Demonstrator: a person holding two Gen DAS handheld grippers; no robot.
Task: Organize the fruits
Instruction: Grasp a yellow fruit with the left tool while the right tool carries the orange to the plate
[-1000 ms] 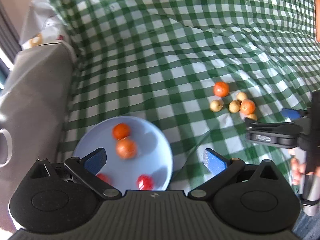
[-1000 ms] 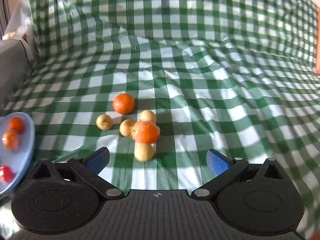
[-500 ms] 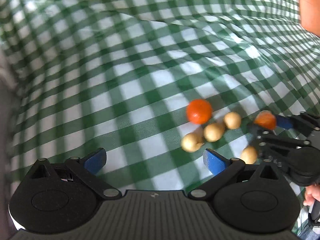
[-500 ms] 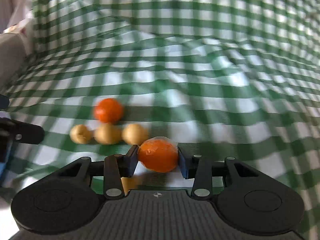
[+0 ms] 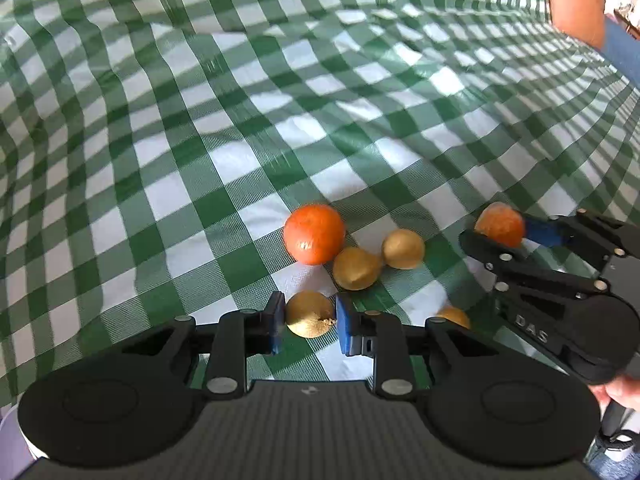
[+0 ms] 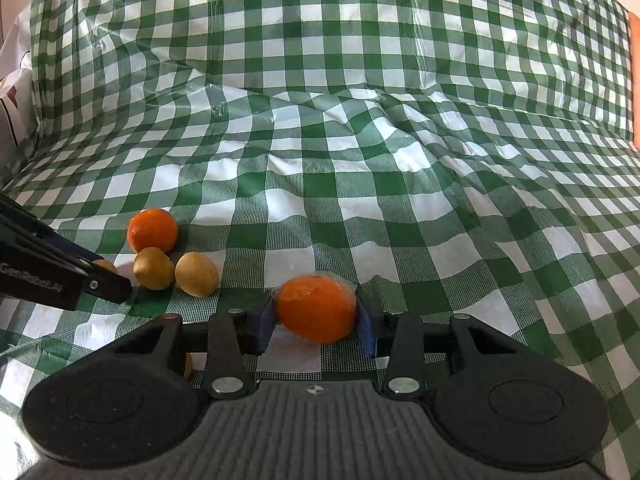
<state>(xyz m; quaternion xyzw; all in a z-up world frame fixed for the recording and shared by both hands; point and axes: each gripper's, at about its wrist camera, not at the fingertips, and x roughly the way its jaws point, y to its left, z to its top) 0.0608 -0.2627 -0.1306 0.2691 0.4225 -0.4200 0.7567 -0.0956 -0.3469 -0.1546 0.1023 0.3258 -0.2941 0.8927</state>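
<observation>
The left hand-held gripper (image 5: 310, 322) is pinching a small yellow fruit (image 5: 309, 314) between its blue pads, low in the middle of the left wrist view. Half a second ago its fingers were spread wide and held nothing, so it has closed on this fruit since then. Just above it sit a bare orange (image 5: 314, 234) and two more small yellow fruits (image 5: 356, 268), touching each other in a little bunch on the green and white checked cloth (image 5: 240, 120) that covers the bench. One more yellow fruit (image 5: 454, 316) peeks out low and to the right, partly hidden. The right hand-held gripper (image 6: 316, 318) is pinching a wrapped orange (image 6: 316, 308) in the lower middle of the right wrist view, the same as half a second ago. In the left wrist view this gripper (image 5: 504, 232) shows at the right edge, with the wrapped orange (image 5: 500, 224) at its tip. I cannot tell if that orange is lifted off the cloth. One second ago both grippers were spread open, and a blue plate with fruit on it was in view; now the plate is out of sight. The picture was blurry half a second ago and is sharp now.
</observation>
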